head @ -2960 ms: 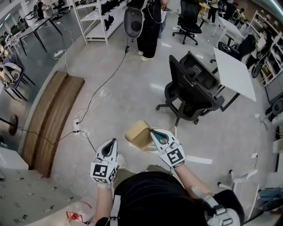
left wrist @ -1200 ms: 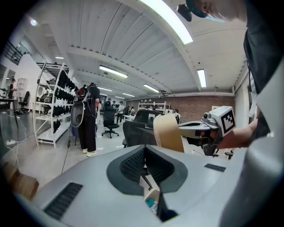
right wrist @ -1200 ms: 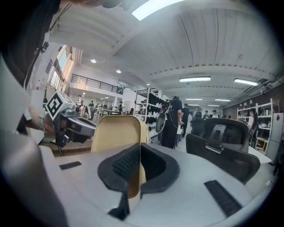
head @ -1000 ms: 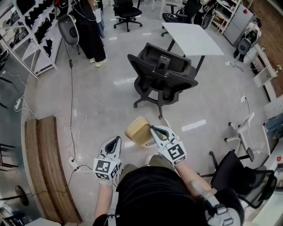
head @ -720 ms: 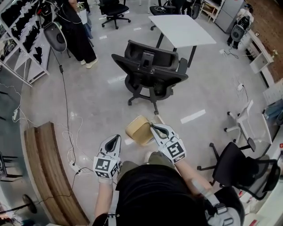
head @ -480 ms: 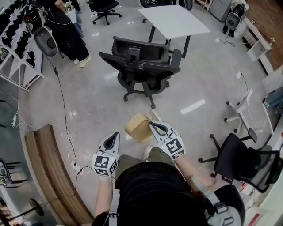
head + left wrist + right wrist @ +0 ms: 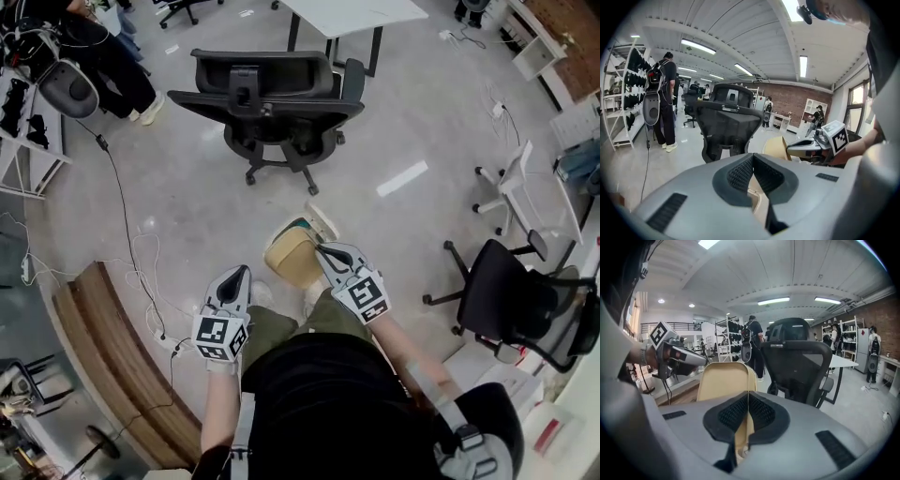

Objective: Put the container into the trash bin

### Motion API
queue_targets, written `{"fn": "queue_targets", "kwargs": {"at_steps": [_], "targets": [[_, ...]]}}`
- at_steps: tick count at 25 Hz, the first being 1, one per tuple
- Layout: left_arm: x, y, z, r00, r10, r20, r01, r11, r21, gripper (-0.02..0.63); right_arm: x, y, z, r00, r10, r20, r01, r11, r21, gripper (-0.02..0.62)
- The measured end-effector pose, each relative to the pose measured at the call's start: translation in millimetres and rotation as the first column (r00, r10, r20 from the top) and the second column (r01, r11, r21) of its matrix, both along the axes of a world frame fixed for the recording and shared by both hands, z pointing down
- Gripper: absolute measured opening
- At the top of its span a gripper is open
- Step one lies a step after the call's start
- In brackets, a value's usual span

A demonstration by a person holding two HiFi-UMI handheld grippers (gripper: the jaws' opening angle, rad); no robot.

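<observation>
1. My right gripper (image 7: 323,251) has its fingers (image 7: 764,413) clamped on the thin near wall of the tan container (image 7: 289,258), with the rim pinched between the pads.
2. The container hangs in the air over the grey floor (image 7: 197,187), on my side of the black office chair (image 7: 267,89) and well apart from it. Its broad flat face stands up from my right fingers.
3. My left gripper (image 7: 241,274) is farther from the office chair than the container and off to the container's left. Its fingers (image 7: 740,173) are pressed together at the tips with nothing between them.
4. Just past the container, toward the office chair, there is a pale round rim (image 7: 325,222) with a dark green inside. I cannot tell what it is.
5. A white table (image 7: 361,11) stands beyond the office chair.
6. A second black chair (image 7: 511,300) is well to the right of it.
7. Wooden boards (image 7: 108,352) and loose cables (image 7: 127,244) lie well to its left, nearer me.
</observation>
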State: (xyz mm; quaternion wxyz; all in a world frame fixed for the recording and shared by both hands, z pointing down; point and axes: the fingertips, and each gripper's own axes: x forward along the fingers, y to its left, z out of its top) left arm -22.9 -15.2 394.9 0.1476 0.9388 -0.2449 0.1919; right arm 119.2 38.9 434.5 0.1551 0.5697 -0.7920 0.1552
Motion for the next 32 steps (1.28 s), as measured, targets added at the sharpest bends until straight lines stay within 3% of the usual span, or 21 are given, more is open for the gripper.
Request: {"fn": "queue_targets", "kwargs": {"at_steps": [9,20,27,32], "targets": [[-10.9,-15.1,45.3,0.996,0.086,0.035,-0.081,0.99,-0.114,0.009,-7.9,-1.0,61.0,0.996,0.09,-0.007,-0.09,0.989,-0.121,0.018],[-23.0,-23.7,78.0,0.977,0.204,0.064,-0.187,0.961,-0.206,0.009,-12.2,3.3,127.4,0.977,0.212,-0.024,-0.211,0.943,-0.255,0.018],[-30.5,-29.1,90.9,0.965,0.247,0.085,-0.221,0.945,-0.24,0.009,-12.8,-1.3,178.3,0.971,0.235,-0.043,-0.235,0.911,-0.338,0.018],[-48.9,-31.8,103.8,0.967,0.226,0.115,-0.189,0.946,-0.264,0.01,-18.1,-5.4,213.4,0.975,0.217,-0.057,-0.222,0.898,-0.379,0.018]]}}
